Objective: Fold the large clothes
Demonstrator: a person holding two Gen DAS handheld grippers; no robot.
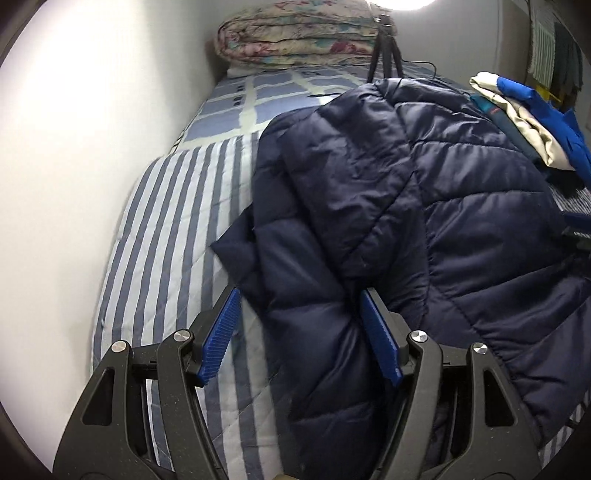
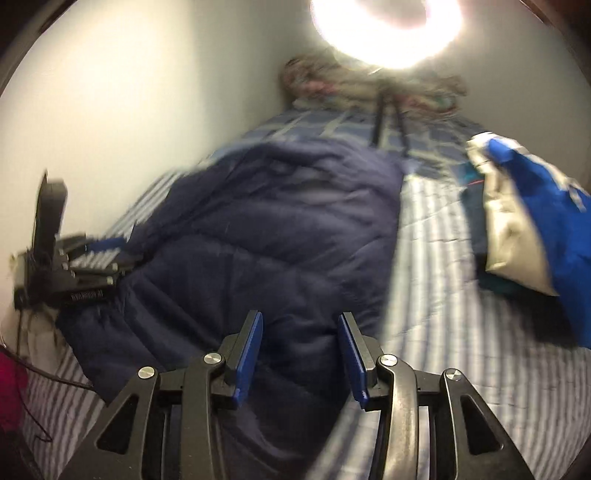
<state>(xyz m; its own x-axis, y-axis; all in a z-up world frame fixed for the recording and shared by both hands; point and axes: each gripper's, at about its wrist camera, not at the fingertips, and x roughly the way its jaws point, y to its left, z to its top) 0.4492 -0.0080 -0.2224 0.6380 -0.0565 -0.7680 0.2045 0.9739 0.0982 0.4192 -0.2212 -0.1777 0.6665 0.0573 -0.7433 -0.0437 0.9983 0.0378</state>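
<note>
My left gripper [image 1: 299, 295] has its blue pads spread wide, straddling a bunched fold of the navy puffer jacket [image 1: 424, 206]; the right-hand pad touches the fabric, the left-hand one hangs clear over the striped bedcover [image 1: 166, 236], so nothing is clamped. My right gripper [image 2: 300, 317] also stands apart, pads hovering over the jacket's near hem with cloth showing between them but no pinch visible; that view is motion-blurred. The jacket lies spread on the bed straight ahead of both grippers. The left wrist view alone shows the jacket's quilting sharply, a sleeve doubled over the body, and hanging cloths [image 1: 554, 48] at far upper right. The right wrist view alone shows the left gripper's body [image 2: 74, 266] at the jacket's left edge, a dark cable [image 2: 40, 373] and something red [image 2: 11, 384] at the near left corner. Both show a pile of folded clothes [image 1: 532, 122] ahead to the right, beige and bright blue, a black tripod [image 1: 384, 55] further ahead, a floral quilt roll [image 1: 303, 37] at the far end, and a bright lamp [image 2: 388, 29] above. A white wall [image 1: 92, 129] hugs the bed's left edge, tight there; open striped cover lies between jacket and pile on the right. Small white lettering on the left gripper's body is too blurred to read.
</note>
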